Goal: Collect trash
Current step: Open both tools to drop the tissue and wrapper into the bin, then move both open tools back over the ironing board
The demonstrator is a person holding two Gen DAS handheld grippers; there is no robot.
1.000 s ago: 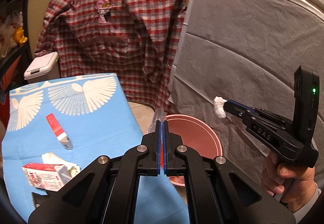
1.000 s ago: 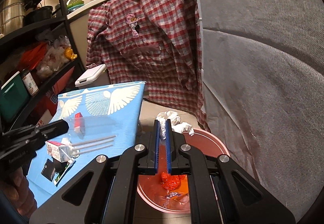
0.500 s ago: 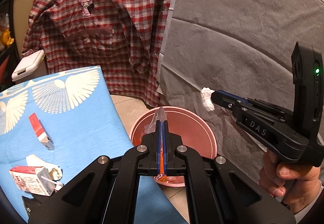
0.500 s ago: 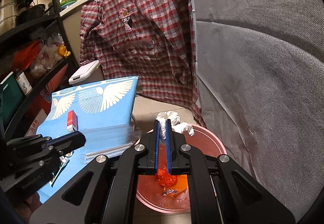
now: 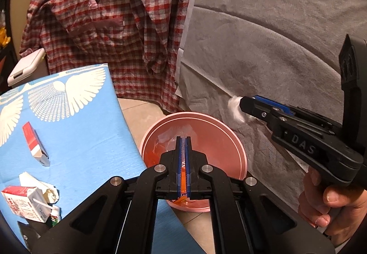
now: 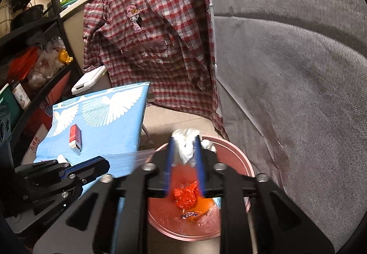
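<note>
Two tools: one in each of my hands, both hanging over the pink bin [image 5: 238, 143].
Right tool [image 6: 185, 139]: its jaws are opening right now, with a white crumpled tissue [image 6: 187, 142] loose between the blue pads; from the left wrist view the tissue [image 5: 235, 106] shows at the tip of the right tool [image 5: 243, 104].
Key relation: the tissue sits straight above the far rim of the bin, so I judge it needs only to fall; the bin mouth lies below and slightly toward me from the pads.
Left tool [image 5: 183, 141]: jaws narrow, nearly together, pinching a thin clear plastic wrapper [image 5: 183, 133] that pokes up past the tips; its long axis runs along the fingers, pointing down into the bin.
Bin contents: an orange crumpled bag [image 6: 185, 195] and a printed orange wrapper [image 6: 195, 213] lie on the bottom.
Worktop [image 5: 75, 139]: blue cloth with white wing prints, just left of the bin.
Trash left on it: a red and white small box [image 5: 34, 143], a flattened milk carton [image 5: 25, 203] with a wad of paper [image 5: 49, 189] touching it.
Nearer hand: the left, I reckon, since the worktop lies on its side.
Next move, my guess: release the clear wrapper, then swing the left tool to the small box, whose long axis runs slantwise toward me.
Behind: a red checked shirt [image 5: 119, 24] hangs beside a grey sofa [image 5: 275, 24].
</note>
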